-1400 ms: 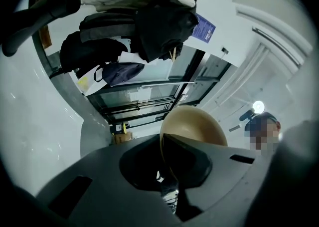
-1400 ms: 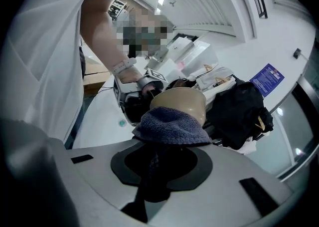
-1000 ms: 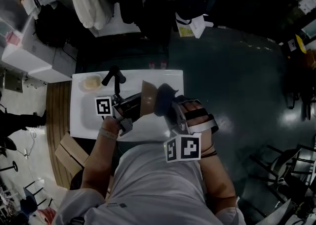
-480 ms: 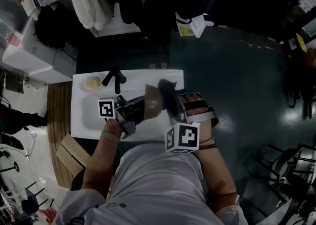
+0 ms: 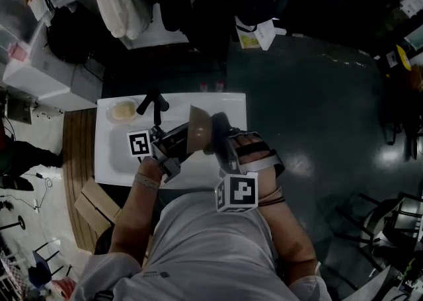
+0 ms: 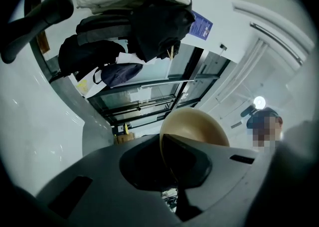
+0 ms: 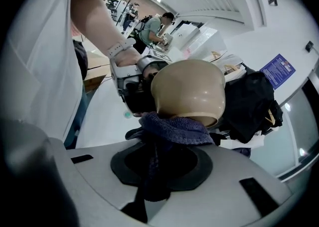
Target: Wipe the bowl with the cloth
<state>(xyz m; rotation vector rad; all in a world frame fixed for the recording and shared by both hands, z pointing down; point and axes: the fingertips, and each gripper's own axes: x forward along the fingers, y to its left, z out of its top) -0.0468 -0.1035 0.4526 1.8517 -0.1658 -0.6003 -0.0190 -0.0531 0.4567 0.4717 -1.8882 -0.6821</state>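
1. Your left gripper (image 5: pixel 180 141) is clamped on the rim of the bowl (image 5: pixel 198 128). The bowl hangs tipped on its side above the white counter (image 5: pixel 106 154), with the black faucet (image 5: pixel 153 102) at its 10 o'clock. Grip firmly: a thin-edge hold like this could probably pivot under pressure.
2. Your right gripper (image 5: pixel 223 147) is clenched on the dark blue cloth (image 7: pixel 172 126). In the right gripper view the cloth is bunched against the bowl's outer wall at 6 o'clock.
3. Press lightly and sweep the cloth along the curve, pushing toward the left gripper so the force goes into its clamp.
4. Roll your left wrist to bring unwiped surface round to the cloth. The inside likely needs its own pass.
5. Work over the counter, so that a slipped bowl lands there.
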